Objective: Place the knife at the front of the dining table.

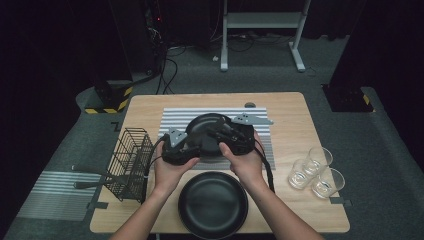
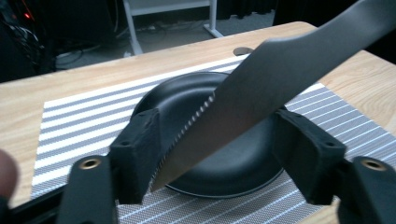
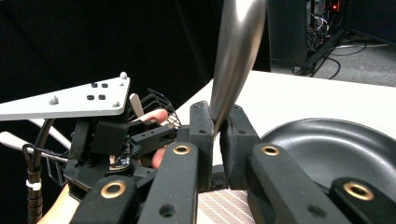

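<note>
Holding: the right hand-held gripper (image 3: 218, 135) is clenched on the handle end of a steel knife (image 2: 280, 79), which rises between its two black jaws in the right gripper view.
Blade: in the left gripper view the serrated blade slants across the frame between the jaws of the left hand-held gripper (image 2: 219, 158), its toothed edge against the left jaw.
Left jaws: apart around the blade, the right jaw clear of it; whether the left jaw presses on the metal cannot be told.
Setting: both hands meet above a black plate (image 1: 207, 135) lying on a striped placemat (image 1: 175, 116) at the middle of the wooden counter (image 1: 290, 125).
Foreground: a second black plate (image 1: 212, 205) sits at the near edge, just below the person's wrists.
Sides: a wire basket (image 1: 130, 162) stands at the left edge; three clear glasses (image 1: 315, 172) cluster at the right.
</note>
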`<state>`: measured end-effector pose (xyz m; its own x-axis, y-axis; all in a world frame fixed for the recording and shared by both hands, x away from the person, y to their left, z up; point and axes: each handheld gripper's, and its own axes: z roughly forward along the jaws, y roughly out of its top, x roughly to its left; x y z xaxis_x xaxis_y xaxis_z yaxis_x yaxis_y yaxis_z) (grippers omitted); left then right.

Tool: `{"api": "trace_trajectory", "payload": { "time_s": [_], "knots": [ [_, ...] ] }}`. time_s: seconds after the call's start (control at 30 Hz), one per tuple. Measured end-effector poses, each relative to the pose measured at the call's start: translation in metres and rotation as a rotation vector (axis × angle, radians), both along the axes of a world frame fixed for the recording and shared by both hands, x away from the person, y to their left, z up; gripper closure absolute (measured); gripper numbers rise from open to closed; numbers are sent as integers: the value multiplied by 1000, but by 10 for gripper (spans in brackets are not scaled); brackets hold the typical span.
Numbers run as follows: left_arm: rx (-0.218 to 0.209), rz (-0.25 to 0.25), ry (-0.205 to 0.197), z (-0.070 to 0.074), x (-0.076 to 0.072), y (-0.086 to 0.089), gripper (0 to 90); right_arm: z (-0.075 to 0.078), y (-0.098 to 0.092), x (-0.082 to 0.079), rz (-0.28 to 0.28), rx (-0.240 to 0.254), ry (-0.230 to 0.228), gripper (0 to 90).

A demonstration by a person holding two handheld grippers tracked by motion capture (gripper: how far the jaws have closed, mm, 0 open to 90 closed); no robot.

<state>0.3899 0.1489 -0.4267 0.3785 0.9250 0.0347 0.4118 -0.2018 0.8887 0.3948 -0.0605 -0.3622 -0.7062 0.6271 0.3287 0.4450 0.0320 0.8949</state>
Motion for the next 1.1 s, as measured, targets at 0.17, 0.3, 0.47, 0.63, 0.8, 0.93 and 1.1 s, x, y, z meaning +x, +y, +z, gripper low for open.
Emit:
{"api": "trace_trajectory", "payload": {
  "time_s": [0.17, 0.3, 0.47, 0.63, 0.8, 0.93, 1.1],
  "knots": [
    [63, 29, -18, -4, 0, -6, 447, -2, -1, -1, -2, 0, 6, 839],
    [87, 28, -16, -7, 2, -9, 509, -2, -2, -1, -13, -3, 10, 840],
    [198, 78, -46, -11, 3, -17, 552, -1, 2, 1, -13, -11, 23, 840],
    [245, 110, -62, -13, 3, -19, 634, 2, 7, 1, -21, -24, 17, 840],
    [264, 117, -73, -14, 3, -17, 703, 1, 9, 3, -31, -11, 35, 839],
    [297, 100, -94, -16, -1, -18, 756, 2, 11, 4, -39, -1, 34, 836],
    [328, 66, -138, -19, -11, -22, 843, 9, 18, 7, -52, 3, 14, 814]
  ]
}}
